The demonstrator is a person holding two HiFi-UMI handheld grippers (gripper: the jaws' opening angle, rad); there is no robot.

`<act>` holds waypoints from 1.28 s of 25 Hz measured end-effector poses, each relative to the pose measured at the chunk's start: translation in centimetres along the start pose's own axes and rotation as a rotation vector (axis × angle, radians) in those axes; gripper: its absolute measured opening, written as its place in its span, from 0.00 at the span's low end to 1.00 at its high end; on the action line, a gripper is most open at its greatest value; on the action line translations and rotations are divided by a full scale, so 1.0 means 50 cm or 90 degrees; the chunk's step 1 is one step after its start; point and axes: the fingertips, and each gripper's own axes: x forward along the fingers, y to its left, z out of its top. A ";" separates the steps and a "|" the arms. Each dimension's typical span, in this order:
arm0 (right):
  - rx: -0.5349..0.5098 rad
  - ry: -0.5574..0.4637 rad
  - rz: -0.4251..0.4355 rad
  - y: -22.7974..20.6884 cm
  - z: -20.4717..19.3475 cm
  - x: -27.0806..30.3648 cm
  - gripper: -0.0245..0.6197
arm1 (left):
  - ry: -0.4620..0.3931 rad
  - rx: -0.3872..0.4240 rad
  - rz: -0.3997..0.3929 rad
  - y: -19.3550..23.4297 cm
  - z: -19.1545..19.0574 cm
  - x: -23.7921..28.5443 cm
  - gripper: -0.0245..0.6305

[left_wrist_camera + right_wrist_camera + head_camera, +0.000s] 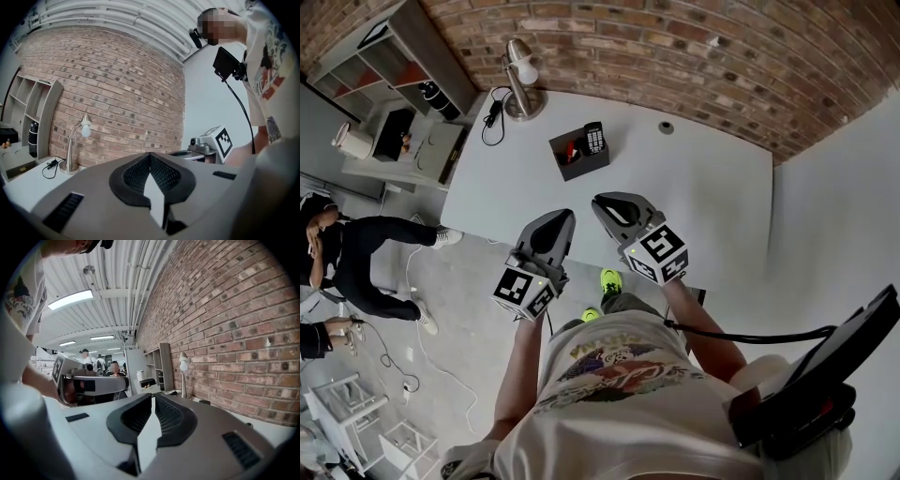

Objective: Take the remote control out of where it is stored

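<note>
A black remote control stands upright in a dark box holder near the far side of the white table. Both grippers hover over the table's near edge, well short of the holder. My left gripper is shut, its dark pads meeting with nothing between them. The right gripper is also shut and empty. Each gripper shows in the other's view: the right gripper and the left gripper. Neither gripper view shows the remote.
A silver desk lamp with a black cable stands at the table's far left, against the brick wall. A small round fitting sits in the tabletop. Grey shelves and a seated person are to the left.
</note>
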 end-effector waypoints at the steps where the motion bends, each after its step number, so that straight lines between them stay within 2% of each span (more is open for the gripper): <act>1: 0.002 0.001 0.002 -0.011 0.001 0.005 0.05 | 0.001 0.001 0.002 0.006 0.001 0.010 0.04; 8: 0.012 0.002 0.016 -0.074 0.002 0.033 0.05 | 0.007 0.002 0.011 0.044 -0.002 0.071 0.04; 15: 0.027 0.003 0.007 -0.117 -0.001 0.054 0.05 | 0.013 -0.017 0.008 0.068 -0.012 0.098 0.04; 21: 0.023 0.009 -0.029 -0.156 0.003 0.094 0.09 | 0.016 -0.027 -0.005 0.115 -0.012 0.109 0.04; 27: 0.019 0.012 -0.076 -0.192 0.018 0.115 0.11 | 0.027 -0.024 -0.040 0.143 -0.004 0.124 0.04; 32: 0.019 0.021 -0.102 -0.216 0.008 0.139 0.15 | 0.036 -0.029 -0.052 0.167 -0.023 0.128 0.04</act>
